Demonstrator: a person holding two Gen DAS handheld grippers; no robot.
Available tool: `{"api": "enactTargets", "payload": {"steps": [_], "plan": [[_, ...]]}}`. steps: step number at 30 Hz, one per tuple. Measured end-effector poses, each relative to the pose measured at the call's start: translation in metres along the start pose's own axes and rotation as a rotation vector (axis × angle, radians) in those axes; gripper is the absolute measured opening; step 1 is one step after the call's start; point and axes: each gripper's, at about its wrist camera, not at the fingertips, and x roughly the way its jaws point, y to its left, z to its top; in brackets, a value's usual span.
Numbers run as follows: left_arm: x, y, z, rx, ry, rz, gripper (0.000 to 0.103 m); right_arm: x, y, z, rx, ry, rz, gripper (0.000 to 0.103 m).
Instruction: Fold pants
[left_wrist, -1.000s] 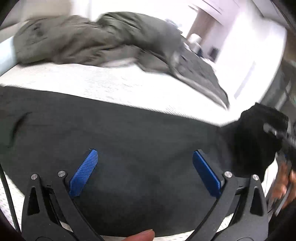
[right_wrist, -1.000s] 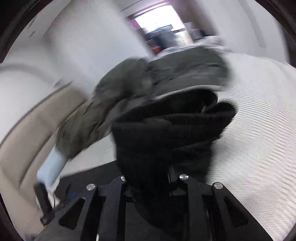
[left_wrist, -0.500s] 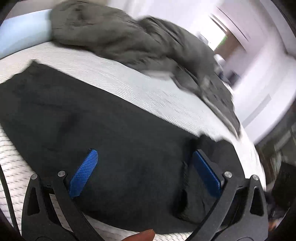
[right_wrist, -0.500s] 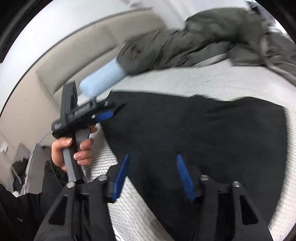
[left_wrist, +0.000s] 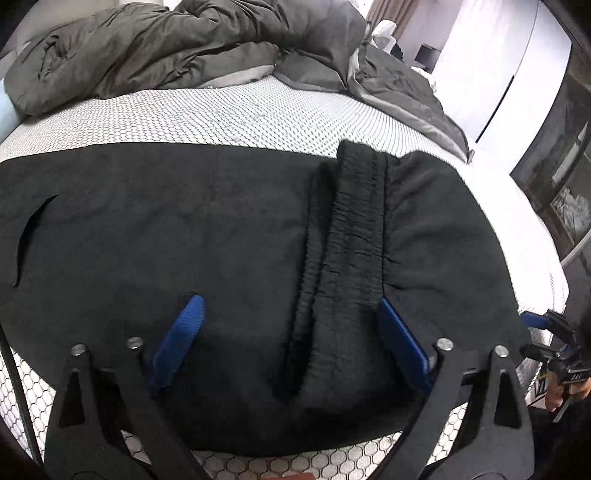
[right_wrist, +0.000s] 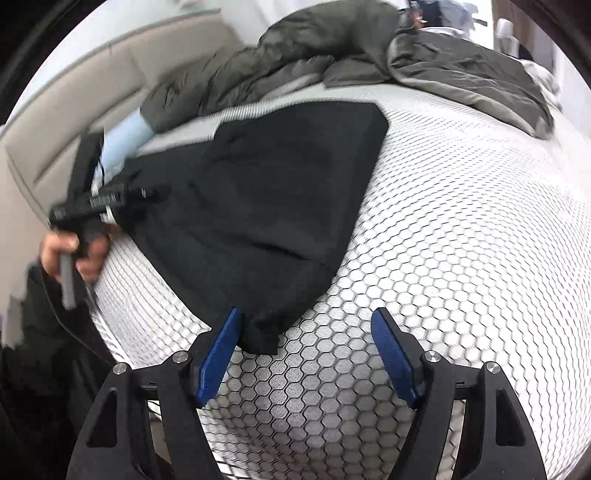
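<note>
Black pants (left_wrist: 229, 229) lie flat on the mattress with one end folded over, so the ribbed waistband (left_wrist: 354, 236) runs across the top. My left gripper (left_wrist: 291, 332) hovers over that fold. Its jaws are closing, still wide apart, and the blue pads (left_wrist: 181, 336) press on nothing. In the right wrist view the pants (right_wrist: 266, 199) form a dark wedge, and their near corner lies just beside one pad (right_wrist: 225, 343). My right gripper (right_wrist: 306, 328) is opening over bare mattress and holds nothing. A hand (right_wrist: 70, 254) carries the left gripper (right_wrist: 96, 199) at the far side of the pants.
A crumpled olive-grey duvet (left_wrist: 177, 48) is piled at the back of the honeycomb-patterned mattress (right_wrist: 461, 229). A light blue pillow (right_wrist: 125, 136) rests against a beige headboard (right_wrist: 92, 85). White wardrobe doors (left_wrist: 509, 74) stand beyond the bed's right edge.
My right gripper let go of the bunched black fabric it held, opened and dropped to the mattress. The pants end now lies folded over. My left gripper sank closer to the pants.
</note>
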Motion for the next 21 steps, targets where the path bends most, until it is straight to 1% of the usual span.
{"api": "enactTargets", "payload": {"steps": [2, 4, 5, 7, 8, 9, 10, 11, 15, 17, 18, 19, 20, 21], "plan": [[-0.013, 0.008, -0.001, -0.021, -0.033, -0.041, 0.091, -0.007, -0.007, -0.001, 0.051, -0.029, 0.027, 0.074], [-0.02, 0.012, 0.005, -0.036, -0.057, -0.091, 0.086, -0.01, -0.013, -0.002, 0.094, -0.065, 0.035, 0.074], [-0.021, 0.012, 0.007, -0.041, -0.055, -0.126, 0.083, -0.011, -0.017, 0.0, 0.12, -0.086, 0.042, 0.074], [-0.016, 0.011, 0.008, -0.044, -0.024, -0.19, 0.064, -0.007, -0.019, 0.003, 0.174, -0.104, 0.07, 0.074], [-0.011, 0.011, 0.007, -0.048, 0.005, -0.215, 0.061, -0.007, -0.02, 0.003, 0.184, -0.102, 0.074, 0.074], [-0.007, 0.011, 0.005, -0.051, 0.03, -0.227, 0.059, -0.007, -0.019, 0.003, 0.182, -0.101, 0.07, 0.074], [0.001, 0.011, 0.004, -0.055, 0.066, -0.226, 0.059, -0.007, -0.018, 0.003, 0.176, -0.099, 0.065, 0.074], [0.006, 0.01, 0.003, -0.059, 0.086, -0.215, 0.059, -0.006, -0.016, 0.002, 0.169, -0.094, 0.067, 0.074], [0.018, 0.011, 0.006, -0.096, 0.1, -0.22, 0.06, 0.0, -0.007, 0.008, 0.147, -0.07, 0.063, 0.074], [0.019, 0.011, 0.007, -0.109, 0.096, -0.22, 0.059, 0.002, -0.004, 0.013, 0.138, -0.065, 0.061, 0.074], [0.018, 0.009, 0.006, -0.102, 0.086, -0.209, 0.045, 0.005, -0.002, 0.014, 0.136, -0.062, 0.064, 0.074], [0.018, 0.007, 0.005, -0.089, 0.076, -0.198, 0.035, 0.009, 0.0, 0.016, 0.132, -0.059, 0.062, 0.074], [0.016, 0.004, 0.004, -0.076, 0.065, -0.186, 0.032, 0.011, 0.002, 0.016, 0.128, -0.056, 0.06, 0.074], [0.012, 0.001, 0.002, -0.06, 0.044, -0.171, 0.025, 0.014, 0.004, 0.017, 0.125, -0.053, 0.058, 0.074]]}}
